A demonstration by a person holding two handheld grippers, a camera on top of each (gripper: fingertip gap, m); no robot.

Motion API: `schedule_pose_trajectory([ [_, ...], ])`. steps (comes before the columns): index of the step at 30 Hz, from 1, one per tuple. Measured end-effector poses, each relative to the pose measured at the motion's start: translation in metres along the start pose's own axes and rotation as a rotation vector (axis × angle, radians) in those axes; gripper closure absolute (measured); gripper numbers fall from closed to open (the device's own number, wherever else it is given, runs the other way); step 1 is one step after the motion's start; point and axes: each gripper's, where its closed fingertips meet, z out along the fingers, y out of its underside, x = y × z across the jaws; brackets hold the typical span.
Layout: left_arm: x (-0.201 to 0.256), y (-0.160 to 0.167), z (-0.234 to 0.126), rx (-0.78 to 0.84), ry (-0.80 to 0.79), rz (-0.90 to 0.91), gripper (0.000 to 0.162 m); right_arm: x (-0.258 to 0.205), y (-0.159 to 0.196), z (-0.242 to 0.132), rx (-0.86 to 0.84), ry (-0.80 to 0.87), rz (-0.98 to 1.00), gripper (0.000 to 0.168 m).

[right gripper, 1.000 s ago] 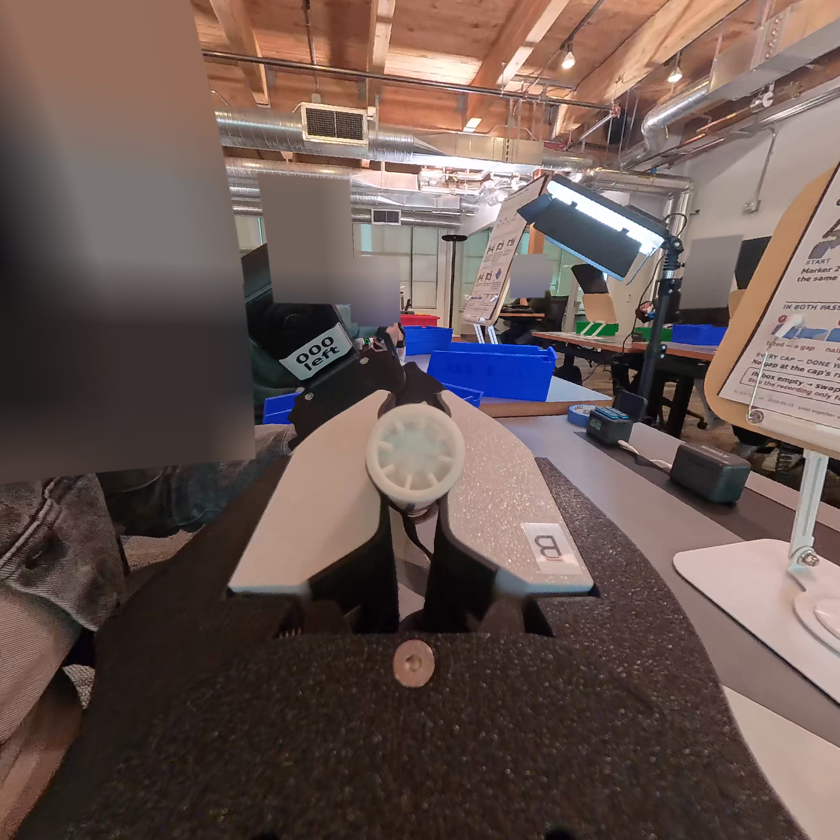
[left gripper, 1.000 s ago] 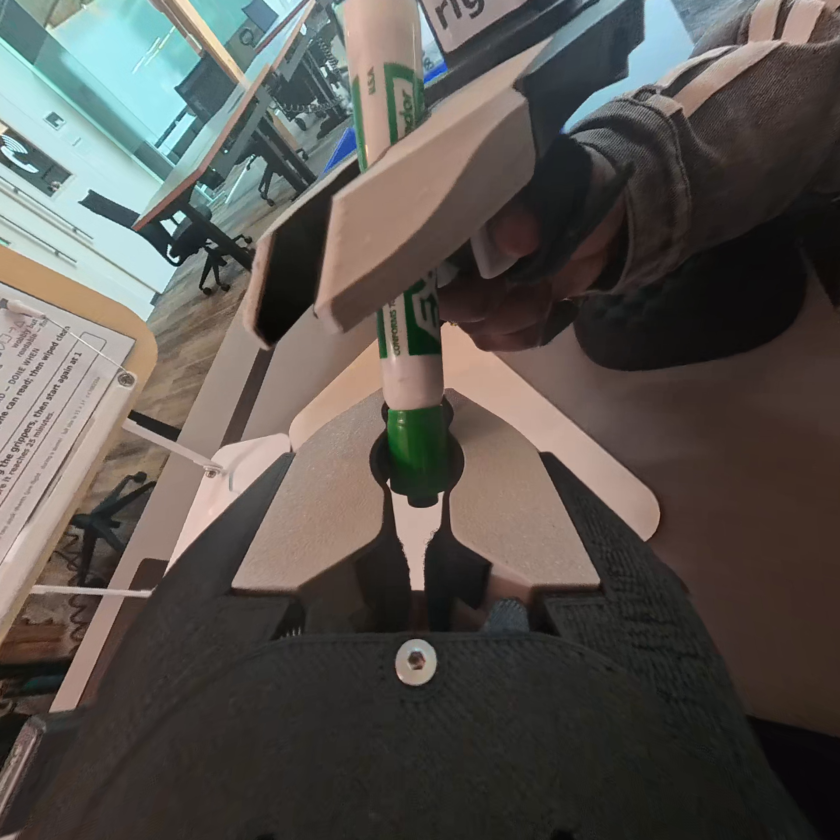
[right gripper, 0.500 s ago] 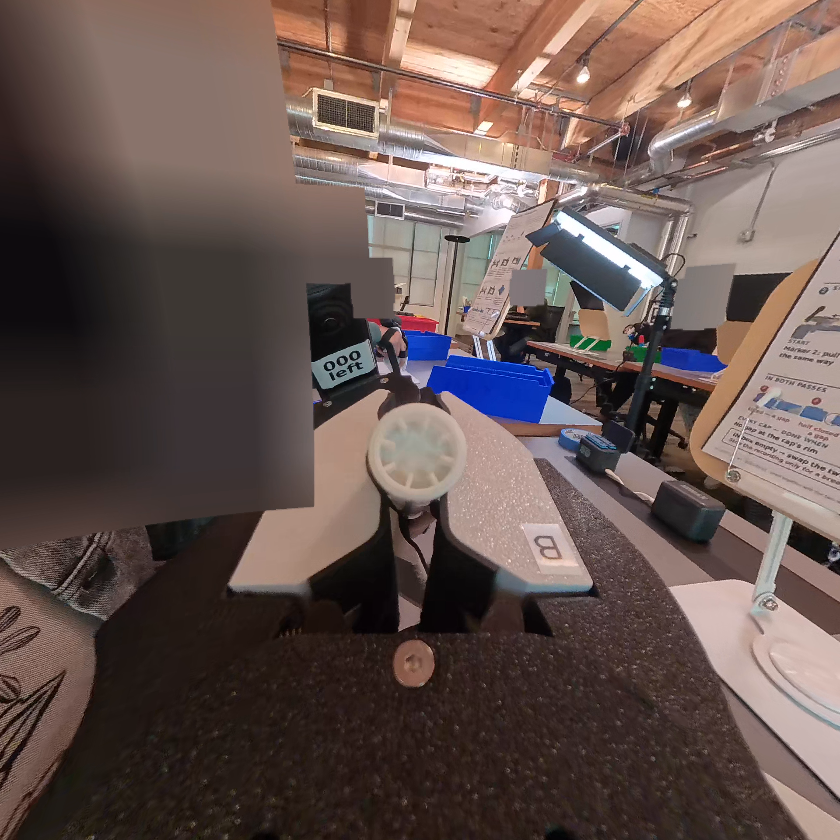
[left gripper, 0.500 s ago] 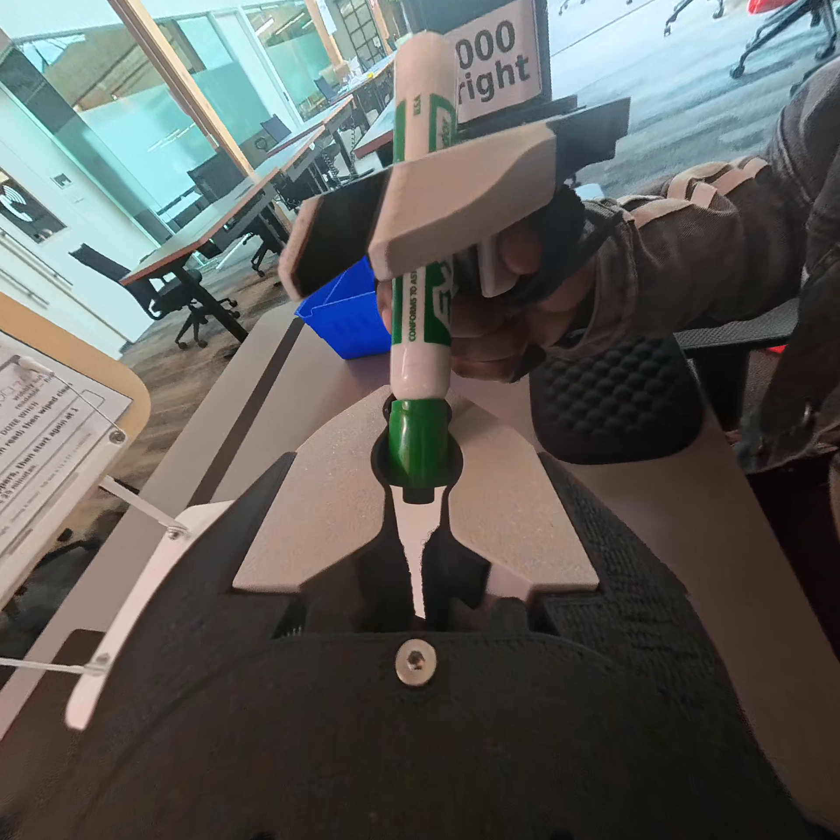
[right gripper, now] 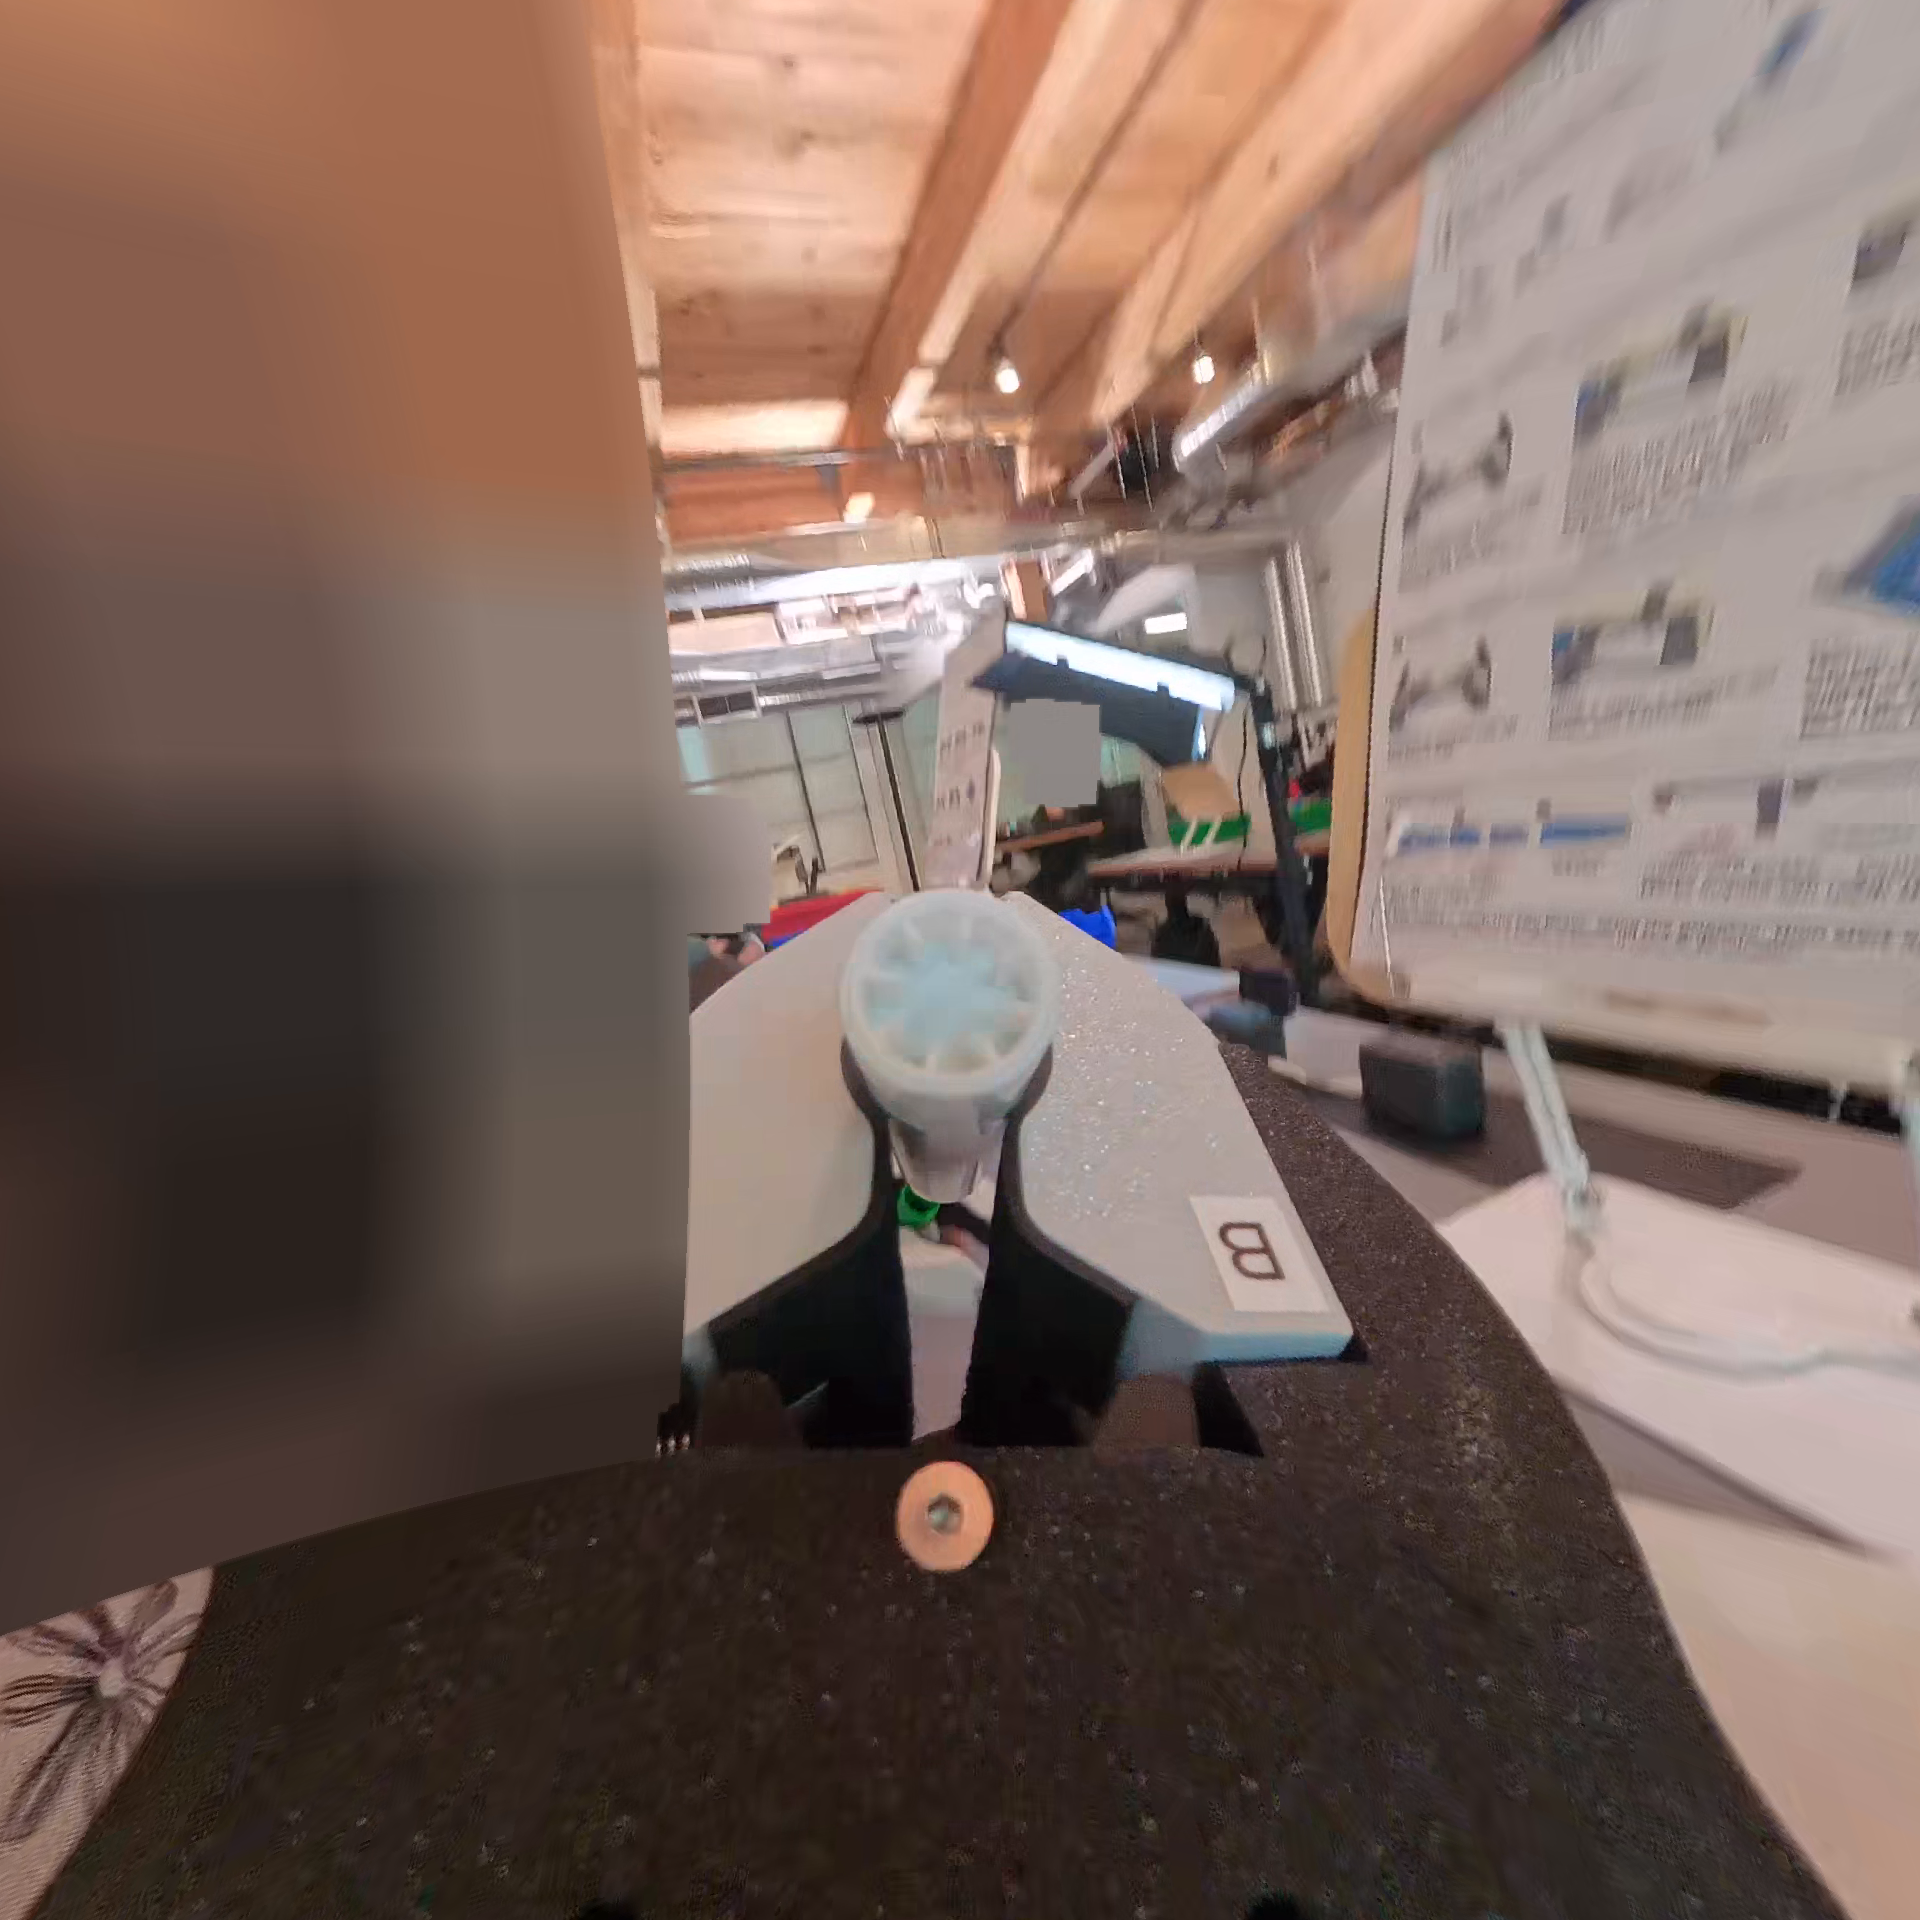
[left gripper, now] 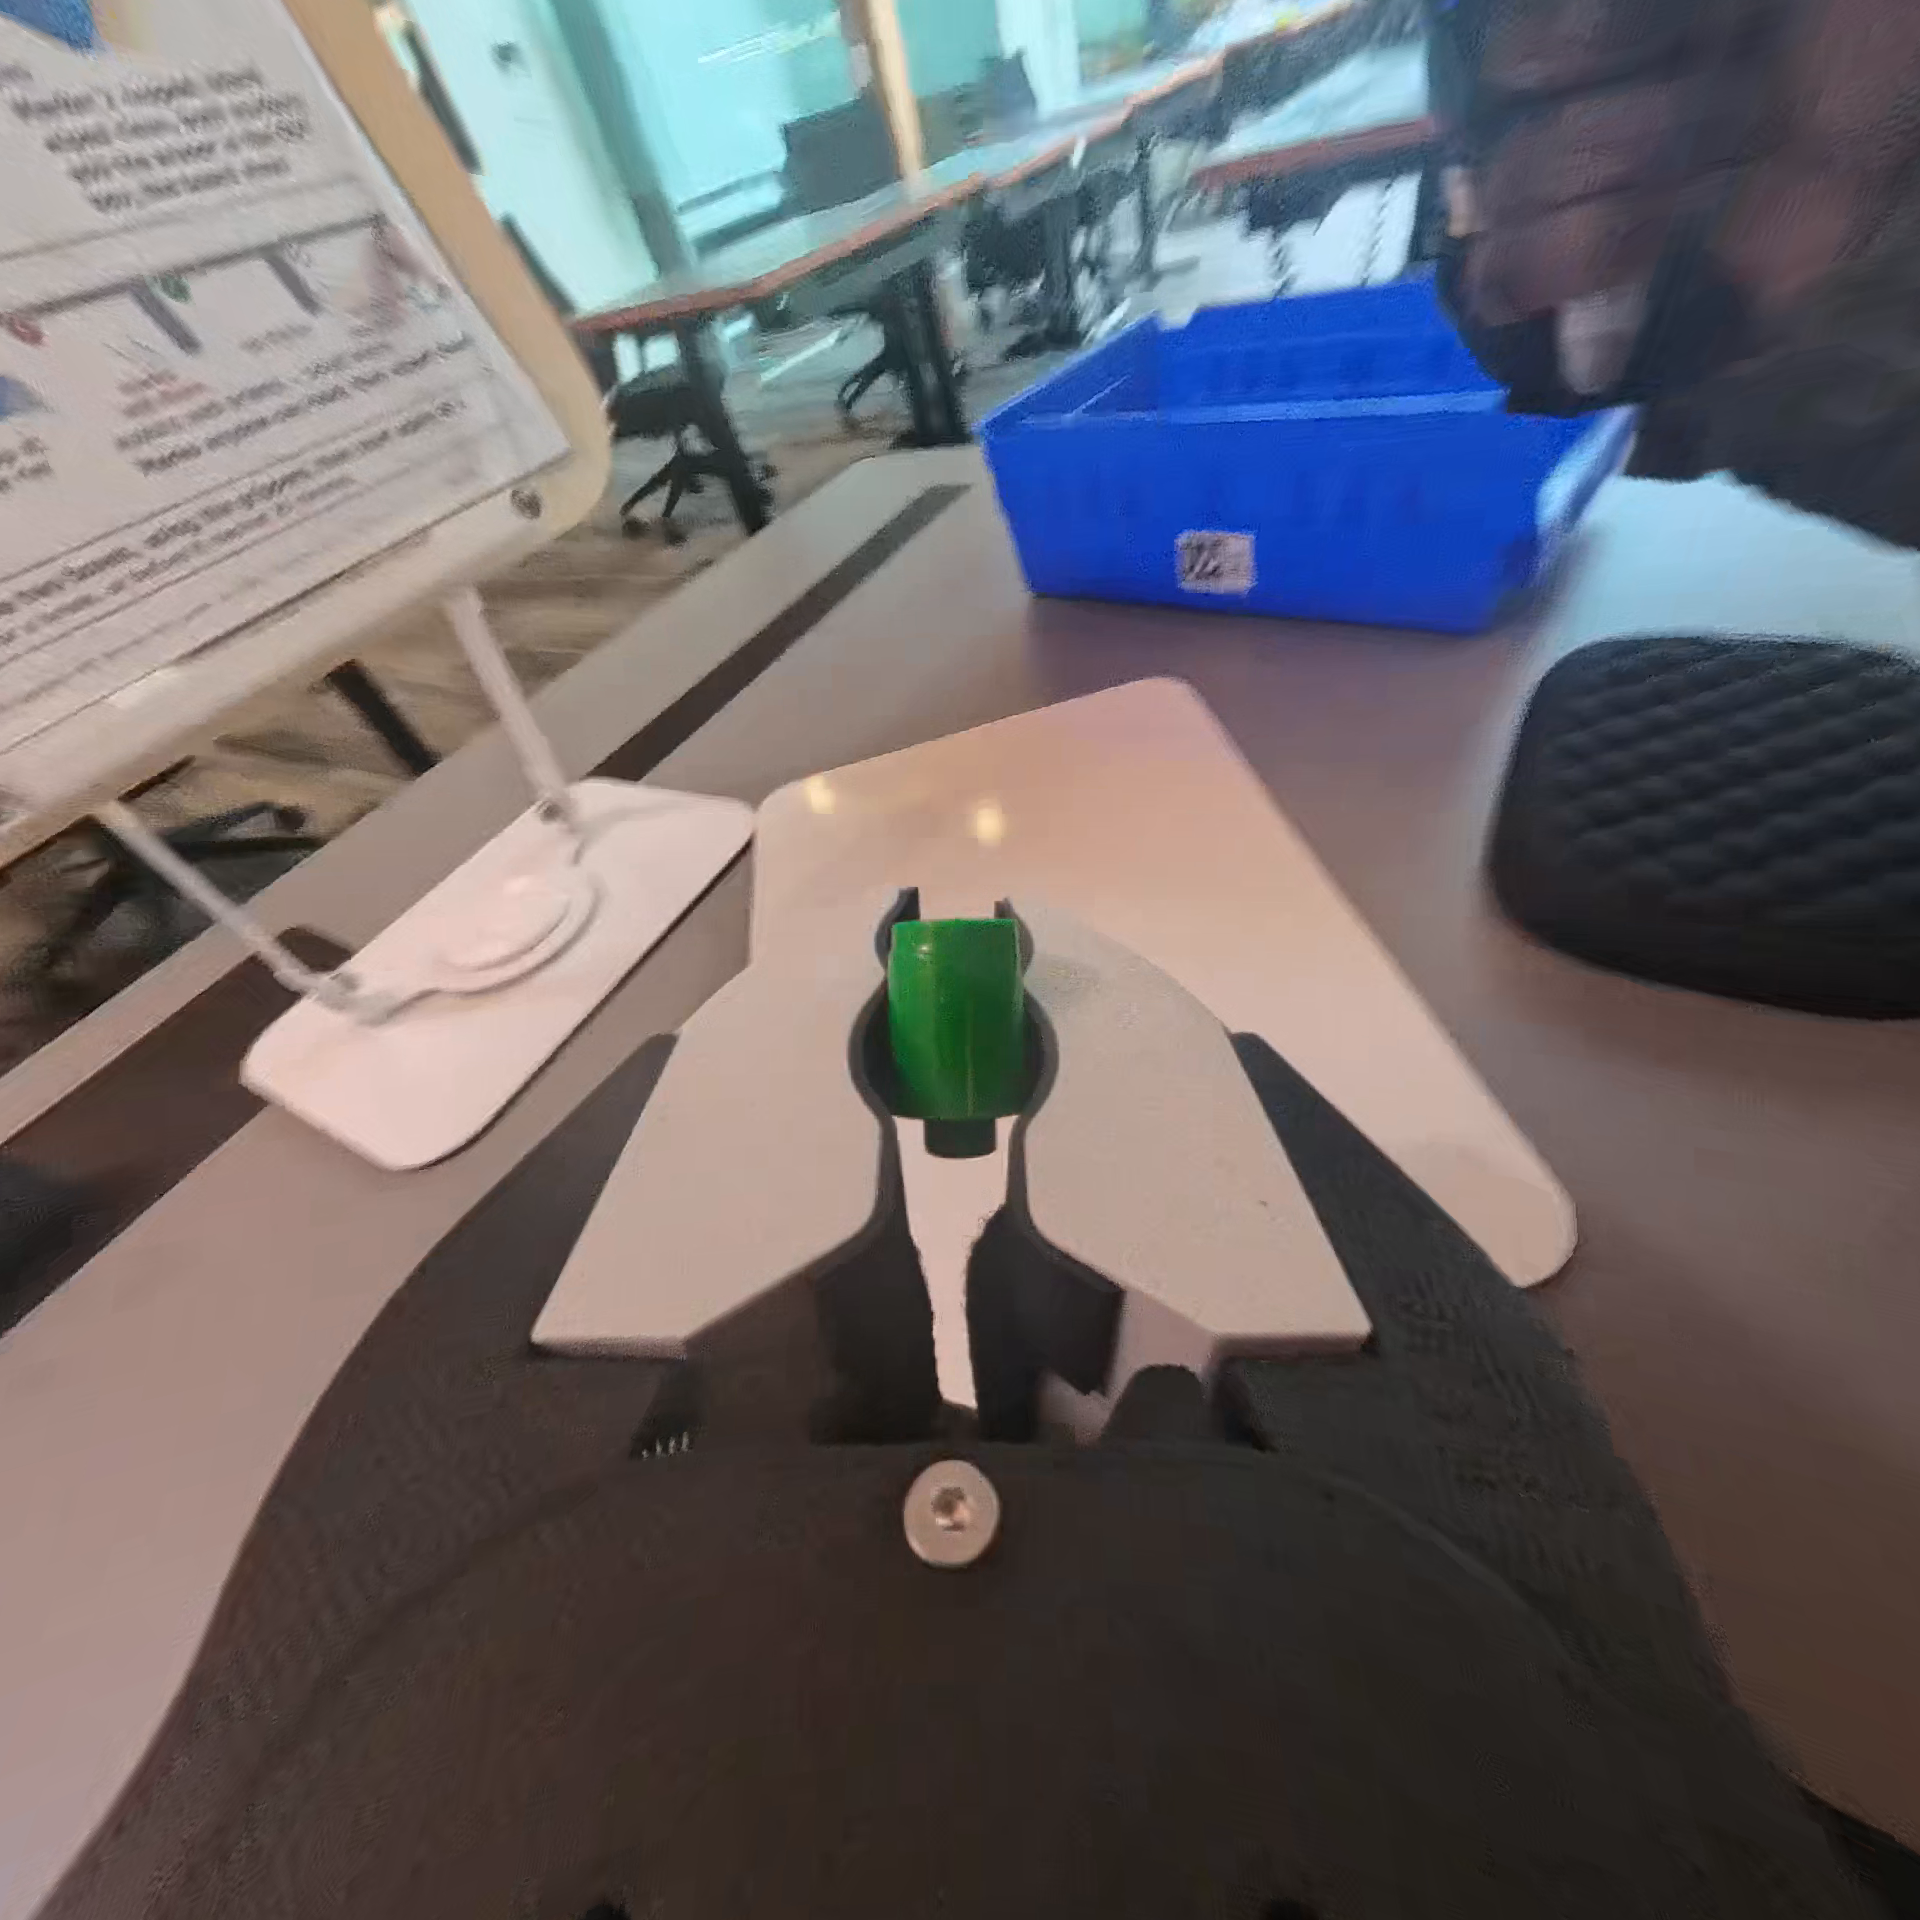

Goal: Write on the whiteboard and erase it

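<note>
While my left gripper hangs low over the small whiteboard, its fingers are clamped on a green marker cap, which sits in the round notch between them with its open end pointing away from me. That whiteboard lies flat on the grey bench, directly under and ahead of the cap, and the part I can see bears no marks. Just to the left of the whiteboard, nearly touching its edge, is the white base plate of a stand holding a printed instruction sheet tilted above it. Beyond the whiteboard, farther along the bench, sits a blue bin. To the right of the whiteboard lies a black quilted pad, and above that a blurred dark sleeve fills the corner.

In the right wrist view, my right gripper has its fingers closed around the white marker, whose ribbed rear end faces the camera; a bit of green shows below it in the gap. The marker is held up in the air, apart from the cap. I cannot see the whiteboard itself from this side with any certainty; the same instruction sheet stands close on the right.
</note>
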Motion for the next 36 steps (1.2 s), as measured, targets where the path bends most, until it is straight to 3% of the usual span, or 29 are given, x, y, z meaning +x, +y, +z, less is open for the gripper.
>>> schedule_pose_trajectory([
  [5, -0.030, 0.067, -0.007, -0.325, -0.065, -0.051, 0.147, 0.023, 0.072, 0.020, -0.207, 0.093, -0.029, 0.152],
  [10, -0.040, 0.110, -0.013, -0.427, -0.070, -0.175, 0.147, 0.035, 0.154, 0.046, -0.468, 0.102, -0.054, 0.153],
  [16, -0.036, 0.133, -0.010, -0.508, -0.045, -0.132, 0.147, 0.051, 0.220, 0.065, -0.682, 0.176, -0.166, 0.153],
  [27, -0.032, 0.140, -0.017, -0.545, -0.008, -0.212, 0.147, 0.061, 0.260, 0.092, -0.770, 0.206, -0.206, 0.153],
  [36, -0.028, 0.140, -0.017, -0.543, 0.019, -0.235, 0.146, 0.063, 0.267, 0.084, -0.800, 0.226, -0.211, 0.153],
])
